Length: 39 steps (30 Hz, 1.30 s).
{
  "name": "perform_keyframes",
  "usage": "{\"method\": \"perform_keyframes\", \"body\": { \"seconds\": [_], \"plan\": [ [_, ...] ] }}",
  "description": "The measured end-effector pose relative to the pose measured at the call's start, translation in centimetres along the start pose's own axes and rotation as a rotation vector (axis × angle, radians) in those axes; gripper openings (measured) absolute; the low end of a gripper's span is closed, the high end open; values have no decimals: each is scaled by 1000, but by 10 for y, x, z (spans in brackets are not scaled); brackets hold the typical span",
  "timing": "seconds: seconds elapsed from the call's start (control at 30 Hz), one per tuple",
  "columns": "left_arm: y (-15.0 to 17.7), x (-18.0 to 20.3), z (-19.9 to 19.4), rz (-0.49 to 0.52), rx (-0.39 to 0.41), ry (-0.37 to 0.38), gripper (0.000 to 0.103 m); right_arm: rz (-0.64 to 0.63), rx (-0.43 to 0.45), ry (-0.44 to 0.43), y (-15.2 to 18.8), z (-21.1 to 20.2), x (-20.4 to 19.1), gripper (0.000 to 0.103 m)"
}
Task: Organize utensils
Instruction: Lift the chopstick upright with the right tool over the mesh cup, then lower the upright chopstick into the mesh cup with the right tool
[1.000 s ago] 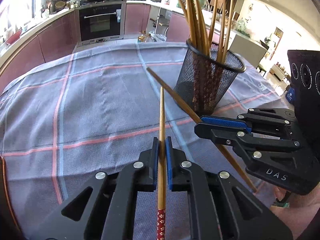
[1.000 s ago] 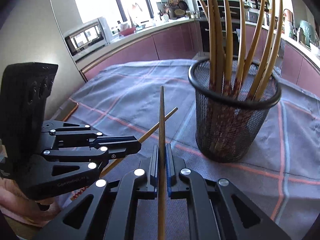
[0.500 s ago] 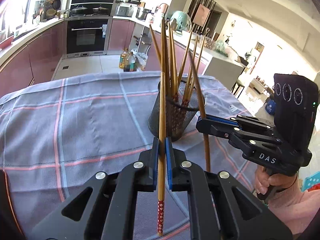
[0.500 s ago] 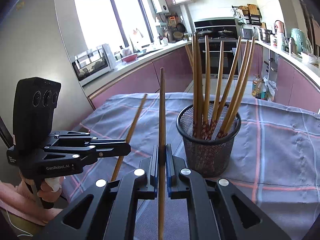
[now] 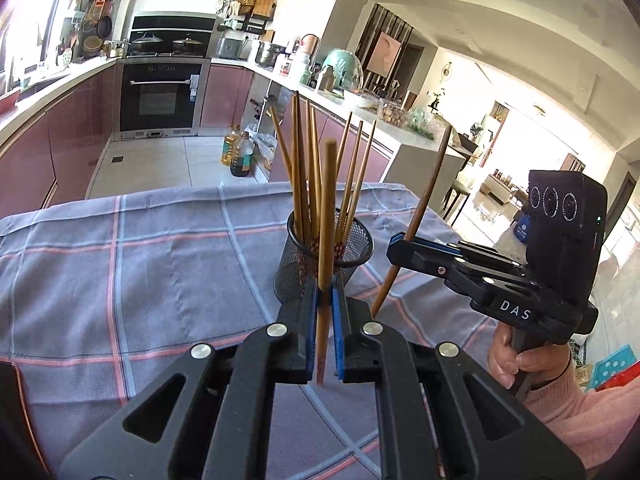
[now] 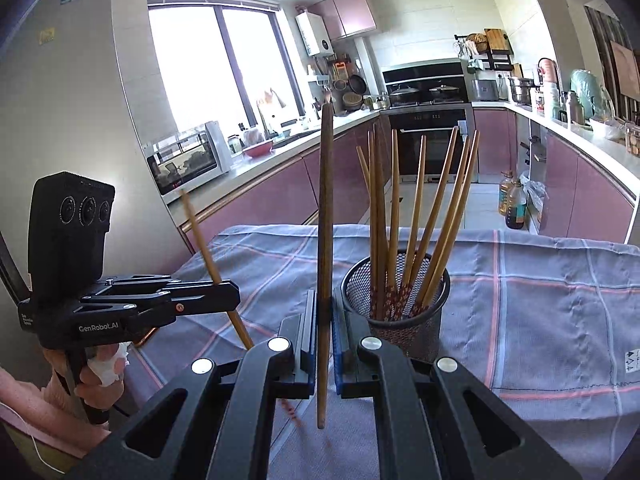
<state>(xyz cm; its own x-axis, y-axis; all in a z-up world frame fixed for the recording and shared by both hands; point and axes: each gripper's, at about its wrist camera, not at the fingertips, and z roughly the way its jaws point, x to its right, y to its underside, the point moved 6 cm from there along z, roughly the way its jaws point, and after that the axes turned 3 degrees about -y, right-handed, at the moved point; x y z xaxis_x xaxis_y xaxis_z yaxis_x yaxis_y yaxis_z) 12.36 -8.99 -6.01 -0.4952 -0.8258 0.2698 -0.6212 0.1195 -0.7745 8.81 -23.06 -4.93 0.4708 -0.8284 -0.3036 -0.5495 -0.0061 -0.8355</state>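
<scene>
checked tablecloth (image 5: 120,264) below; left gripper (image 5: 325,304) and right gripper (image 6: 325,312) each raised, clamping an upright chopstick (image 5: 326,220) beside mesh cup (image 6: 396,292).

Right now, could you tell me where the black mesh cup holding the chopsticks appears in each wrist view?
Left wrist: mesh cup at centre, behind the clamped chopstick.
Right wrist: mesh cup right of centre, beyond the fingers.
Shared landmark: the oven.

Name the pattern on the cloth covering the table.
The cloth: grey-blue with pink and pale-blue checked lines, clearest in the left wrist view.
</scene>
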Motion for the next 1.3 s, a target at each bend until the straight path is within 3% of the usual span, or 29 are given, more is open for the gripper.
{"method": "perform_keyframes", "body": {
  "seconds": [1.3],
  "plan": [
    [-29,20,-8,56,65,-13,7,-21,79,32,-27,-22,2,6]
  ]
}}
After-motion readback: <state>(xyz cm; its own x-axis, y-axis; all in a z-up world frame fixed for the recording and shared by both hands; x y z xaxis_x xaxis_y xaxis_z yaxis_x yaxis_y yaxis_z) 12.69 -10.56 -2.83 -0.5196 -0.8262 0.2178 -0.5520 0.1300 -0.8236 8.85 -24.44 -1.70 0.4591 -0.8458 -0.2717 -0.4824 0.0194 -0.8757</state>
